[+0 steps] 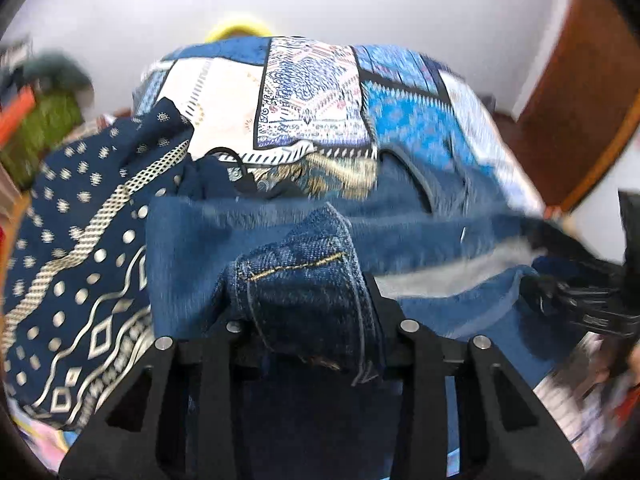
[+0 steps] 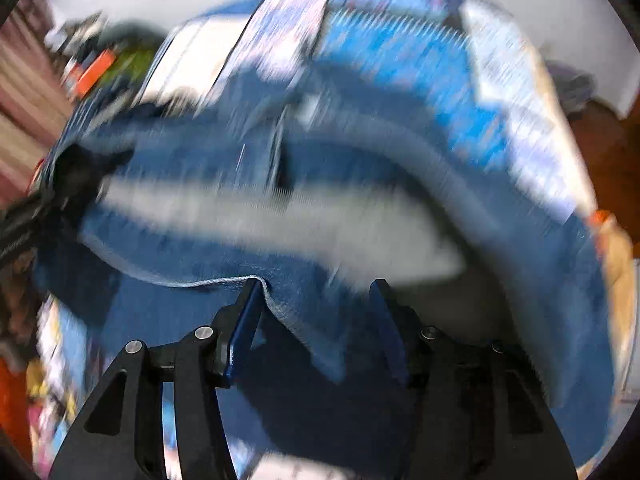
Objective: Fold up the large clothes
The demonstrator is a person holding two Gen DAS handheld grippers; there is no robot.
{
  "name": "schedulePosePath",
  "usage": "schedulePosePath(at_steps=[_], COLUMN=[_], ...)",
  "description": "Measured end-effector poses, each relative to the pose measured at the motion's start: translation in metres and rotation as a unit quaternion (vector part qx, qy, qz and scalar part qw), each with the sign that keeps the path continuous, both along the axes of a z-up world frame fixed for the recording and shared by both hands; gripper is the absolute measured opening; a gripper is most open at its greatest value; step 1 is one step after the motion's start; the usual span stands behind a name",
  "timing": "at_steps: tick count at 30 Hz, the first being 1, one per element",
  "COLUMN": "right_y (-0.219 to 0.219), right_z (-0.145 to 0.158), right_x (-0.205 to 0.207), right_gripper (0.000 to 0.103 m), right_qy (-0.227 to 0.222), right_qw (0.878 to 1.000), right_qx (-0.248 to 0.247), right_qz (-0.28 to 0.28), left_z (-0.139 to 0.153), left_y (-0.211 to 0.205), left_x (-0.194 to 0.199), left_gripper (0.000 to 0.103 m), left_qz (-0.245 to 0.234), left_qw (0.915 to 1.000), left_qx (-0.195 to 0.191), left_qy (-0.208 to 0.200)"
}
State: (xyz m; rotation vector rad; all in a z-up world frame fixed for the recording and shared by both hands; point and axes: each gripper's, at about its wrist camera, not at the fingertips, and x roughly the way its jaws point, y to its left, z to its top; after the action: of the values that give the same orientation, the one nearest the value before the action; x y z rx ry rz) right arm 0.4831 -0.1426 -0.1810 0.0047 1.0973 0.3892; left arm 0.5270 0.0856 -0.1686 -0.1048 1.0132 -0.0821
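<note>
- Left tool [image 1: 298, 312]: we see its jaws set on either side of a thick bunch of dark denim, the hem or waistband edge of the jeans [image 1: 304, 292], with a yellow-stitched seam facing the camera. The fabric fills the gap, so we read the tool as clenched on the jeans.
- Right tool [image 2: 316, 292]: we see its two blue-padded fingers [image 2: 240, 336] standing apart. A fold edge of the jeans [image 2: 304, 320] drapes over the left finger and hangs between them; the right finger stands clear of the cloth. We read this tool as released.
- Jeans: they lie spread between the two tools, with a pale lining visible in the right wrist view, which is heavily blurred.
- Beneath and beyond: a patchwork bedspread [image 1: 320, 96] in blue and white carries the jeans.
- Left of the jeans: a navy garment [image 1: 80, 240] with cream dots and zigzags lies crumpled just beside them.
- Background: a white wall [image 1: 360, 4].
</note>
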Motion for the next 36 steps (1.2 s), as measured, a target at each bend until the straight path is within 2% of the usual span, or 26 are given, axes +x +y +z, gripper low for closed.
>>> schedulePosePath(at_steps=[3,5,7,9,11,14,15,18,20,22,25,28,30,32,34,36], right_y=[-0.013,-0.023,-0.029,-0.029,-0.029,-0.018,-0.012,-0.010,-0.017,-0.024,-0.033,-0.028,-0.019,-0.017,-0.019,-0.028], right_z=[0.037,0.055,0.068,0.072,0.068,0.051,0.042,0.009,-0.007,-0.021,-0.025,-0.024,-0.030,-0.034,-0.021,0.004], right_x=[0.015,0.017,0.014,0.004,-0.014,-0.044,-0.054,-0.079,-0.084,-0.081,-0.067,-0.041,-0.019,0.002,0.024,0.036], right_gripper=[0.053,0.053,0.053,0.054,0.056,0.056,0.056,0.056,0.056,0.056,0.056,0.056,0.056,0.054,0.053,0.054], right_qy=[-0.094,-0.118,-0.116,-0.103,-0.071,-0.031,-0.020,0.011,0.023,0.037,0.046,0.052,0.064,0.072,0.036,-0.025], right_qw=[0.992,0.988,0.988,0.989,0.992,0.996,0.997,0.997,0.997,0.997,0.997,0.997,0.996,0.996,0.997,0.997], right_qx=[-0.014,0.012,0.045,0.070,0.100,0.084,0.069,0.025,-0.004,-0.017,0.003,-0.004,-0.032,-0.035,-0.064,-0.061], right_qz=[-0.078,-0.097,-0.093,-0.076,-0.034,0.021,0.040,0.074,0.073,0.061,0.056,0.050,0.052,0.042,0.003,-0.037], left_z=[0.013,0.014,0.012,0.007,0.004,0.000,0.000,0.005,0.007,0.002,-0.020,-0.044,-0.047,-0.039,-0.025,-0.007], left_y=[0.020,0.031,0.033,0.028,0.022,0.009,0.004,-0.008,-0.020,-0.031,-0.054,-0.071,-0.081,-0.083,-0.076,-0.065], left_x=[0.007,0.006,0.004,0.000,-0.007,-0.025,-0.032,-0.058,-0.076,-0.084,-0.083,-0.064,-0.045,-0.024,-0.003,0.014], left_gripper=[0.037,0.037,0.037,0.037,0.037,0.039,0.043,0.066,0.070,0.070,0.070,0.070,0.063,0.054,0.054,0.054], left_qz=[0.037,0.059,0.067,0.062,0.055,0.036,0.027,-0.004,-0.026,-0.055,-0.100,-0.114,-0.118,-0.101,-0.074,-0.036], left_qw=[0.9947,0.9870,0.9840,0.9880,0.9927,0.9979,0.9990,0.9997,0.9979,0.9953,0.9894,0.9829,0.9767,0.9726,0.9754,0.9811], left_qx=[-0.096,-0.149,-0.165,-0.142,-0.107,-0.053,-0.034,0.010,0.043,0.069,0.104,0.144,0.179,0.209,0.207,0.187], left_qy=[-0.005,-0.009,-0.007,-0.003,-0.001,0.002,0.000,-0.022,-0.041,-0.041,-0.014,0.013,0.005,-0.008,-0.021,-0.037])
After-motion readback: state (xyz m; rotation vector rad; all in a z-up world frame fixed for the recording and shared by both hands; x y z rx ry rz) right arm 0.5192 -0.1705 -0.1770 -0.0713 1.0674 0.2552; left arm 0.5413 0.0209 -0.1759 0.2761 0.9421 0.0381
